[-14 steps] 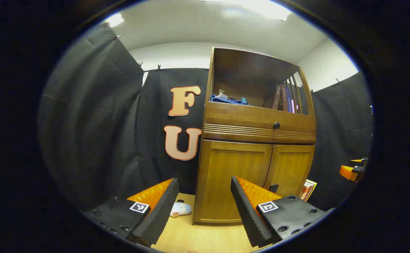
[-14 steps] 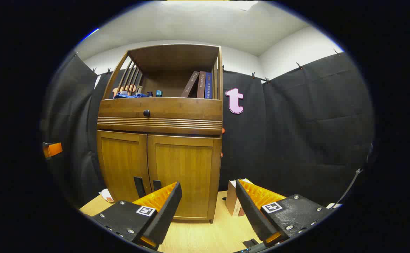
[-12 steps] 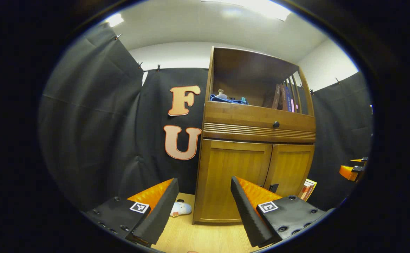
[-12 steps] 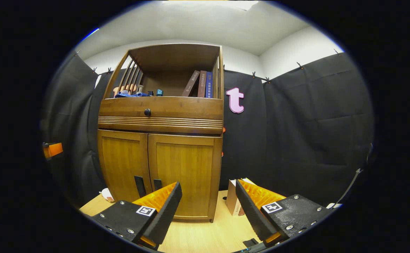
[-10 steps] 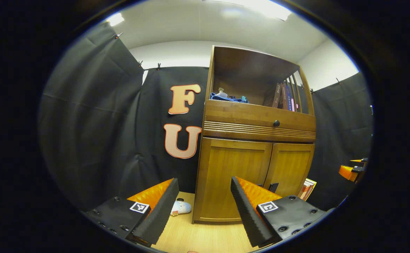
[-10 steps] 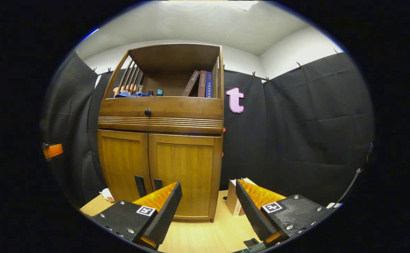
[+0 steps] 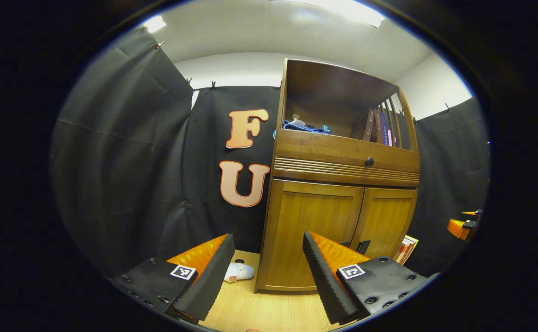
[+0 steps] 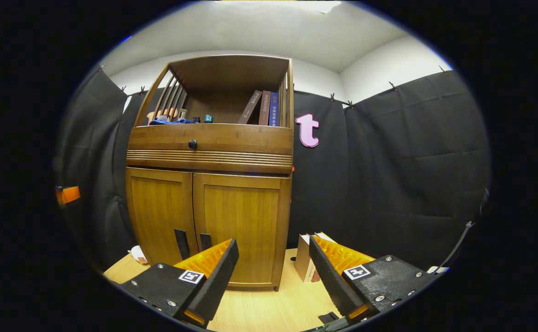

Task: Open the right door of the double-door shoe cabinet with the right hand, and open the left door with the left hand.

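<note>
The wooden shoe cabinet [image 7: 342,175] stands ahead with both doors shut. In the left gripper view its left door [image 7: 312,226] is just behind my open left gripper [image 7: 267,240], and the right door [image 7: 386,216] lies further right. Two black handles [image 7: 364,246] sit low by the middle seam. In the right gripper view the right door [image 8: 239,221] and left door [image 8: 160,212] face me, with the handles [image 8: 204,240] just left of my open right gripper [image 8: 273,242]. Neither gripper touches the cabinet. An orange part of the other gripper shows at each view's edge [image 7: 460,226] [image 8: 68,195].
Above the doors is a drawer with a black knob [image 8: 192,144], and an open shelf holds books [image 8: 264,108] and a blue cloth [image 7: 303,127]. A white slipper [image 7: 239,272] lies on the wooden floor left of the cabinet. A box [image 8: 303,258] stands at its right.
Both grippers have crept a little closer to the cabinet, which sits slightly further right in the left gripper view. Both stay open and the doors stay shut.
</note>
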Motion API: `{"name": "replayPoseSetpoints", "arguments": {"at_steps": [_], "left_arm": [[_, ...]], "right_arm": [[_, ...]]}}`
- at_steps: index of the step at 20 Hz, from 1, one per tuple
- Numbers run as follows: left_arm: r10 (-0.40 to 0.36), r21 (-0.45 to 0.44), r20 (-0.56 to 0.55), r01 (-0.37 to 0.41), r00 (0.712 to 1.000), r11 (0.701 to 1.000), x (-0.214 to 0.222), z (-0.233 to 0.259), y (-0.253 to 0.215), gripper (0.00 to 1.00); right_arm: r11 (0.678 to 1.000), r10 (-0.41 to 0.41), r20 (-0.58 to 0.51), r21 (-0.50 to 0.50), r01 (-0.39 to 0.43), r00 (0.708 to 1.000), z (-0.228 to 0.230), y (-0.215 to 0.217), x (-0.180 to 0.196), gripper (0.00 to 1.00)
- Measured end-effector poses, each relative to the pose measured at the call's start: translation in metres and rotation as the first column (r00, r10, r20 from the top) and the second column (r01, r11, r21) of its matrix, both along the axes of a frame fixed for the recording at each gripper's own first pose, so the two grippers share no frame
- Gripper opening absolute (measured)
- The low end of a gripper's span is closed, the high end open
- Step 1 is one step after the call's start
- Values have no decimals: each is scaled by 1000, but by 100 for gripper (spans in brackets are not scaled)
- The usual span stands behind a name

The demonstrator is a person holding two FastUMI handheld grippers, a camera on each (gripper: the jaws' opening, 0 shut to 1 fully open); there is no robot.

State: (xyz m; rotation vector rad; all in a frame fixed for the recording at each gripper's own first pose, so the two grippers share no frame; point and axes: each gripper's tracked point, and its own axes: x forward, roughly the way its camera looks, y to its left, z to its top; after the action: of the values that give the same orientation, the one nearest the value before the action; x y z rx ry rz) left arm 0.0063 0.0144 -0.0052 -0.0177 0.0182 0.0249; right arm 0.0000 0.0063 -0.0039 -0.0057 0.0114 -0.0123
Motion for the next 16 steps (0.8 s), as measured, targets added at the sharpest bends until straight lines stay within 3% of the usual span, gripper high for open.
{"name": "replayPoseSetpoints", "arguments": {"at_steps": [1,2,5,6,7,8,10,16], "left_arm": [[-1,1,2,1,1000,1000,-1,1,1,98],[-2,3,4,2,1000,1000,-2,1,0,99],[-2,13,12,2,1000,1000,-5,3,0,96],[-2,14,14,1,1000,1000,-6,3,0,96],[-1,14,14,1,1000,1000,-7,4,1,99],[0,15,12,0,1000,1000,-8,3,2,97],[4,18,10,-4,1000,1000,-12,2,4,94],[42,30,14,-42,999,999,-29,5,22,98]], "right_arm": [[1000,-1,-1,0,1,1000,-2,1,-1,87],[1000,-1,-3,-2,1,1000,-3,1,-1,100],[1000,10,-8,6,-10,1000,-7,7,0,100],[1000,14,-8,10,-14,1000,-9,11,1,87],[1000,19,-10,14,-19,1000,-12,14,1,87],[999,27,-10,17,-27,1000,-15,19,2,94],[999,44,-19,20,-44,999,-22,29,6,94],[995,97,-63,40,-95,993,-52,60,24,94]]}}
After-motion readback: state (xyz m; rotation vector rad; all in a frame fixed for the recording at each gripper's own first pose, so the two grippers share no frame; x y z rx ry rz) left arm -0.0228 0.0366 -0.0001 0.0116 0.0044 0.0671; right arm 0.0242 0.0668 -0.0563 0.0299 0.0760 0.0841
